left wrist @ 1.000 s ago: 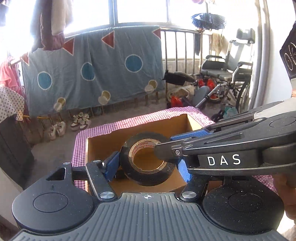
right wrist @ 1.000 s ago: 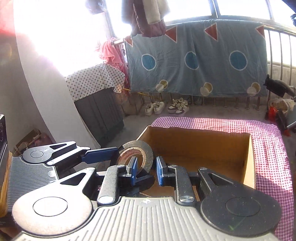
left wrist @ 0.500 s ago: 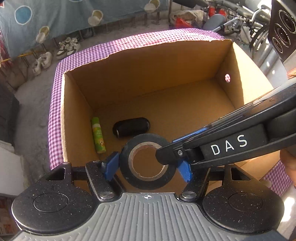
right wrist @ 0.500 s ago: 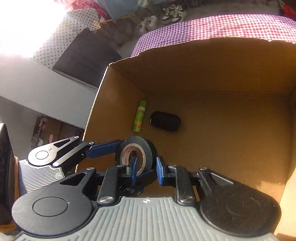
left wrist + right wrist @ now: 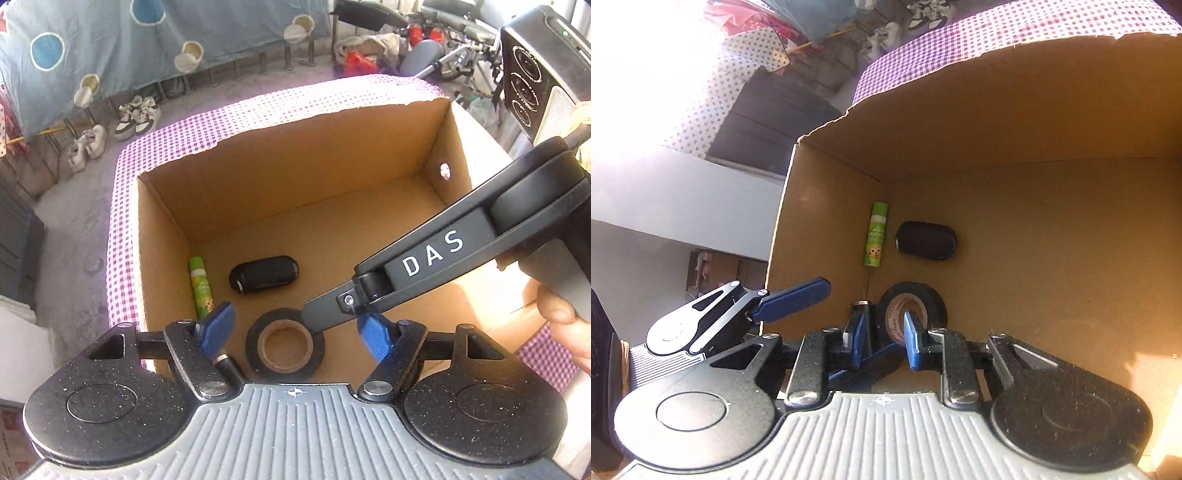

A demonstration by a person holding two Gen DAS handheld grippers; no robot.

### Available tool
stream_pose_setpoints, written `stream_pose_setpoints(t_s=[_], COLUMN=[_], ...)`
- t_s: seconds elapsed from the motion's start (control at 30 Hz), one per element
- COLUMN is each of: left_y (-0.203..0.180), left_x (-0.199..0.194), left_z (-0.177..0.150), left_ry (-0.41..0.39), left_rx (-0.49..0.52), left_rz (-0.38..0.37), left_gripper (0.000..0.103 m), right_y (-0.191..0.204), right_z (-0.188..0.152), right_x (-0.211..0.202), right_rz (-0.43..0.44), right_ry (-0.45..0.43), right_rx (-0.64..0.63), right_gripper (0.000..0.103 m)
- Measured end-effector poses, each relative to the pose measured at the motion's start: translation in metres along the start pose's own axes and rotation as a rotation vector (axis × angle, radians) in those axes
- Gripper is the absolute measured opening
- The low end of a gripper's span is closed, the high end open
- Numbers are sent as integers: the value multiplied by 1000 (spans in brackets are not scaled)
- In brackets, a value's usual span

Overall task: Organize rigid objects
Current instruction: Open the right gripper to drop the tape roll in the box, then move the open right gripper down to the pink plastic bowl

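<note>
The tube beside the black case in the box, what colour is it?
Green tube with a white band and a cartoon face, clearest in the right wrist view.

My left camera looks steeply down into the cardboard box (image 5: 162,236), close; my right camera, lower, faces 12 o'clock; both share its floor.

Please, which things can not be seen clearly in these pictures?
- Label on the tape: right wrist view, small print, partly behind a right gripper finger.
- Whether that gripper presses the tape: same view, its fingers cover the contact.
- Print on the green tube: both views, too small.
- Right side of the box: left wrist view, behind the right gripper.
</note>
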State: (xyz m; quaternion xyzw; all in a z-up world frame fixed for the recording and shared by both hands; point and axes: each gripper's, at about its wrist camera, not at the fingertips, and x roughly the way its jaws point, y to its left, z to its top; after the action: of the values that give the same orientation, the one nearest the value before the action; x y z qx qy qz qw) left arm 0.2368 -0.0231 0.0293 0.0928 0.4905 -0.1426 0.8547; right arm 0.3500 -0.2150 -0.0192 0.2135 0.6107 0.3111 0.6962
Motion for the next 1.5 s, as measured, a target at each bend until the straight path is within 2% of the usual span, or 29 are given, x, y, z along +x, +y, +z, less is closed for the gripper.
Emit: stream_pose_setpoints(t_s=[0.17, 0.27, 0.37, 0.5, 0.63, 0.73, 0.87, 1.1, 1.23, 1.37, 1.5], left_y=[-5, -9, -7, -12, -14, -18, -26, -34, -39, -40, -41], left_x=[-59, -90, -104, -105, -89, -69, -50, -20, -8, -1, 4], left_z=[-25, -49, -70, -103, -131, -147, -159, -176, -177, -176, -174], left_ry=[-146, -230, -289, -318, -288, -231, -168, -114, -109, -96, -89], left_rx=[-16, -34, -69, -135, -202, -204, -182, -139, -105, -95, -103], left_rz=[-47, -58, -85, -125, -154, -154, -126, -72, -41, -26, -16], left_gripper=[76, 80, 84, 89, 93, 93, 93, 93, 91, 83, 76], right_y=[19, 29, 32, 28, 17, 5, -3, 7, 16, 19, 22], right_z=[-36, -74, -121, -174, -220, -237, -240, -228, -223, -217, -214], right_x=[-62, -104, -137, -146, -125, -97, -66, -21, 4, 20, 30], right_rz=[62, 112, 139, 96, 22, -22, -48, -83, -107, -128, -147], right_ry=[-127, -218, -319, -423, -480, -482, -422, -352, -315, -290, -273], right_rx=[-67, -119, -165, -180, -149, -90, -50, -91, -131, -149, -167], right_gripper=[26, 26, 29, 41, 44, 44, 44, 44, 44, 43, 38])
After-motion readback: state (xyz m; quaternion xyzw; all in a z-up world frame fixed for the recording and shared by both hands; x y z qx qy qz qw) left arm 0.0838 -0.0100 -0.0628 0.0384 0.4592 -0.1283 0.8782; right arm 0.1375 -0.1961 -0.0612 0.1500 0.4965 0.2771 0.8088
